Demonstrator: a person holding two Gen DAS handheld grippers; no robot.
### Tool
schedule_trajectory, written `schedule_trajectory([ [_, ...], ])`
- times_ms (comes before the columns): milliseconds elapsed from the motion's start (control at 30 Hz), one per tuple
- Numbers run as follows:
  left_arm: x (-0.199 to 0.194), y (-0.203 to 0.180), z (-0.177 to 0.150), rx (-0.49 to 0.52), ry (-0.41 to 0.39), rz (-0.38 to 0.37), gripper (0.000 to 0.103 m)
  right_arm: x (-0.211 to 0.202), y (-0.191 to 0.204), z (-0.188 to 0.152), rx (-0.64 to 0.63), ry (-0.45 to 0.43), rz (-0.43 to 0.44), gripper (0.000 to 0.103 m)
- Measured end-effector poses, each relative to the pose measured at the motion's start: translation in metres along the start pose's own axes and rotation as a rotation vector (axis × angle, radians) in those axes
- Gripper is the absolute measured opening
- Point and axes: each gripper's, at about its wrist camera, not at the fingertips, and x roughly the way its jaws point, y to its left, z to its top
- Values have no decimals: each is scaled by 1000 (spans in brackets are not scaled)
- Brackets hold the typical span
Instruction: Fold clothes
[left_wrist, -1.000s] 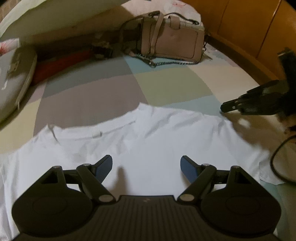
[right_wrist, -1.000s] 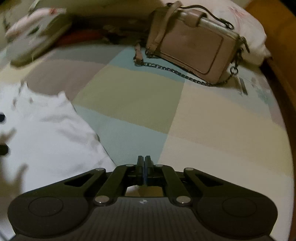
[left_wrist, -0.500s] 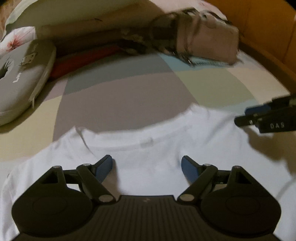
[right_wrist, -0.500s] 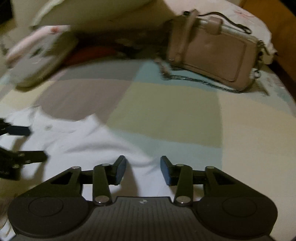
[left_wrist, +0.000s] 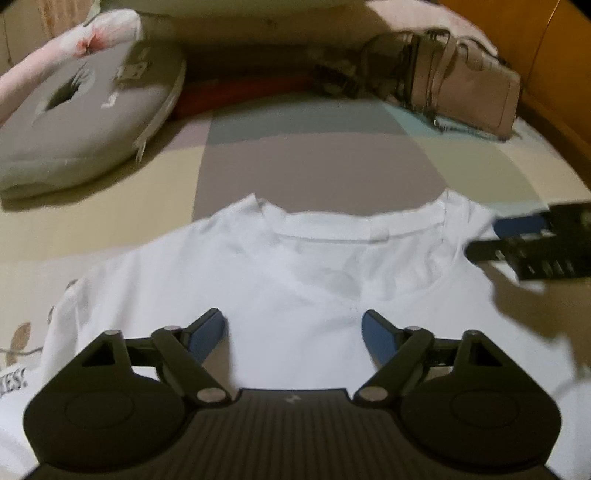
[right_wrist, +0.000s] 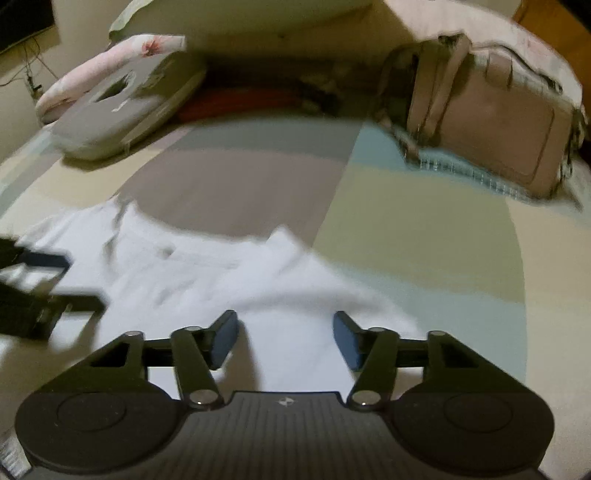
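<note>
Released on both sides: left gripper (left_wrist: 293, 334) gaping over bare cloth, right gripper (right_wrist: 284, 339) just opening, nothing between the pads. Below, white T-shirt (left_wrist: 295, 266) flat on the patchwork bedspread (left_wrist: 314, 158) (collar far). Approach step, probably; next, pinching the shoulders.

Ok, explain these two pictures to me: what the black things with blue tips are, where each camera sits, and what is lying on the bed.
Each picture comes from a camera on a hand-held two-finger gripper, looking along its fingers. The left gripper and right gripper are black with blue pads. Both stand open, and their jaws have just been opening; neither holds anything. Under them a white T-shirt lies spread on the pastel checked bedsheet. Further back are a grey ring-shaped cushion and a beige leather handbag with a chain strap. Each gripper also shows at the edge of the other's view.
</note>
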Motion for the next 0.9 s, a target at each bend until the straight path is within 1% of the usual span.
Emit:
schedule_trajectory([
  [33, 2, 1, 2, 0, -8, 2, 89, 3, -2, 5, 19, 0, -5, 68],
  [100, 4, 0, 11, 0, -8, 3, 88, 8, -6, 16, 66, 4, -11, 69],
  [133, 2, -2, 15, 0, -4, 6, 85, 5, -6, 18, 72, 7, -8, 68],
  [200, -4, -5, 21, -1, -6, 10, 85, -17, -5, 12, 72, -14, 11, 68],
  [300, -19, -18, 23, 27, -19, -18, 85, -52, -9, -7, 85, -13, 22, 68],
  [433, -33, -47, 19, 75, -9, -75, 85, -103, -22, -53, 138, 22, -10, 68],
  [500, -38, -64, 15, 101, 3, -110, 85, -130, -32, -79, 180, 45, -51, 68],
  [667, -49, -116, 3, 189, 41, -210, 85, -192, -68, -134, 307, 94, -189, 68],
  [767, -57, -147, -3, 246, 50, -267, 86, -228, -97, -164, 353, 115, -293, 68],
  [900, -65, -175, -8, 300, 57, -315, 86, -271, -136, -204, 395, 142, -430, 68],
])
